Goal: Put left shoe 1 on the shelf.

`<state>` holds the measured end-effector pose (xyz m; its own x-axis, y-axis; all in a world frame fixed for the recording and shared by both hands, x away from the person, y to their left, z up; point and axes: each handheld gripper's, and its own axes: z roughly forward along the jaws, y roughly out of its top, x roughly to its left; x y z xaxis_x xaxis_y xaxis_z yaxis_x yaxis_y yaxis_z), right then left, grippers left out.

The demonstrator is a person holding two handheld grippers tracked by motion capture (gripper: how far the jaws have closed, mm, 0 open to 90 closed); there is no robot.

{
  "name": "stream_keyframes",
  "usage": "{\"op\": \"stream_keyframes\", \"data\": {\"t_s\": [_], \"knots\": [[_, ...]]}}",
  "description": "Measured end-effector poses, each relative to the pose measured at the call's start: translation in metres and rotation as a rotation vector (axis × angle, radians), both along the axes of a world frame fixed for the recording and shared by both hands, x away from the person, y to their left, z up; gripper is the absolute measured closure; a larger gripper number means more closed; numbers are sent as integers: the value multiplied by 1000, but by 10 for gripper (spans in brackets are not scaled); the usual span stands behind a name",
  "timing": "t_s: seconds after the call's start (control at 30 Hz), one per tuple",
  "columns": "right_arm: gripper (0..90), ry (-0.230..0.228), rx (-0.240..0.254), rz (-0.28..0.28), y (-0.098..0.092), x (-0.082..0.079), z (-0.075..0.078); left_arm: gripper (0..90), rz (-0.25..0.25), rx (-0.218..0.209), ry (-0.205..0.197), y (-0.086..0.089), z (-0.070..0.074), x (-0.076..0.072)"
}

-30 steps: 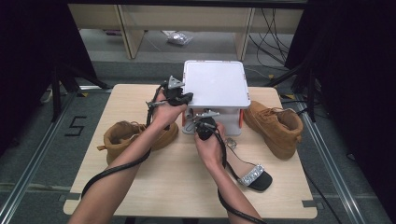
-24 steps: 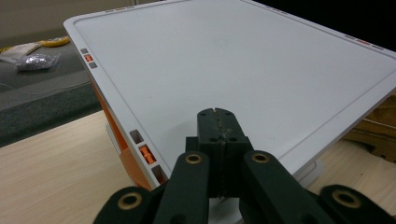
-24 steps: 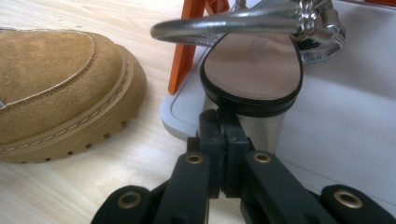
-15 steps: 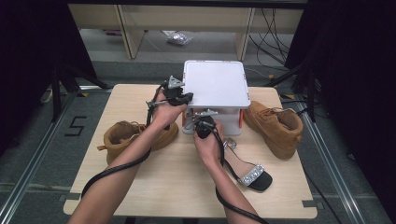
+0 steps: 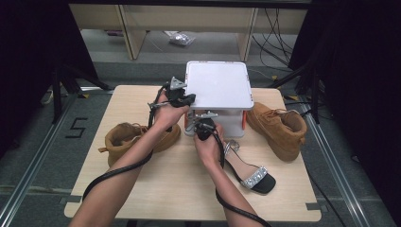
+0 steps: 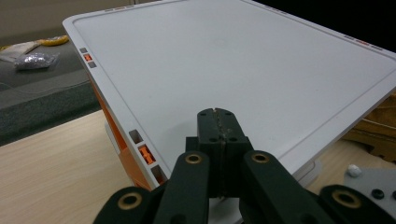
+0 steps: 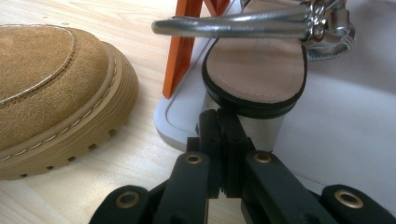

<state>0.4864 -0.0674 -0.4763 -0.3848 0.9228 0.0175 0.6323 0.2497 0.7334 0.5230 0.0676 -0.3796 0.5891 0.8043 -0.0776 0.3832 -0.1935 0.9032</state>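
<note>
White box (image 5: 218, 90): sits at the 12 o'clock side of the table (image 5: 165, 189), lid closed and flat, with orange clips (image 6: 145, 154) along the lid's edge and orange side walls below.
Left gripper (image 5: 188, 99): rests at the box lid's left edge, roughly 9 o'clock of the box; in the left gripper view its two black jaws are pressed together with nothing between them, the tip (image 6: 217, 116) lying over the white lid.
Right gripper (image 5: 202, 128): at the box's front wall, about 6 o'clock of the box; in the right gripper view the jaws are closed flat on each other, gripping nothing, the tip (image 7: 219, 119) just below the heel of a sandal.
Sandal inside the box (image 7: 254, 70): seen in the right gripper view, tan insole, black edge, silver block heel and silver strap with buckle, standing in the box's open front beside an orange upright (image 7: 182, 46).
Sandal on the table (image 5: 248, 170): black sole, sparkly silver strap, lies at 5 o'clock of the box, just beside the right forearm.
Left boot (image 5: 137, 139): tan suede, at 8 o'clock of the box, partly under the left forearm; its toe and ridged sole show near the right gripper.
Right boot (image 5: 279, 127): tan suede, at 4 o'clock of the box, touching or nearly touching its right corner.
Cables (image 5: 113, 172): black, trailing from each gripper toward 6 o'clock along the forearms.
</note>
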Motion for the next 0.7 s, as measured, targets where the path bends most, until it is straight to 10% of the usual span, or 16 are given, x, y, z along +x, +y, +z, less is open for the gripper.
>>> {"op": "stream_keyframes", "data": {"t_s": [0.37,0.7], "knots": [[861,18,11,23,2,2,-4,900,2,0,1,0,0,0],[639,42,42,45,-7,-12,6,899,2,-2,2,0,0,0]]}}
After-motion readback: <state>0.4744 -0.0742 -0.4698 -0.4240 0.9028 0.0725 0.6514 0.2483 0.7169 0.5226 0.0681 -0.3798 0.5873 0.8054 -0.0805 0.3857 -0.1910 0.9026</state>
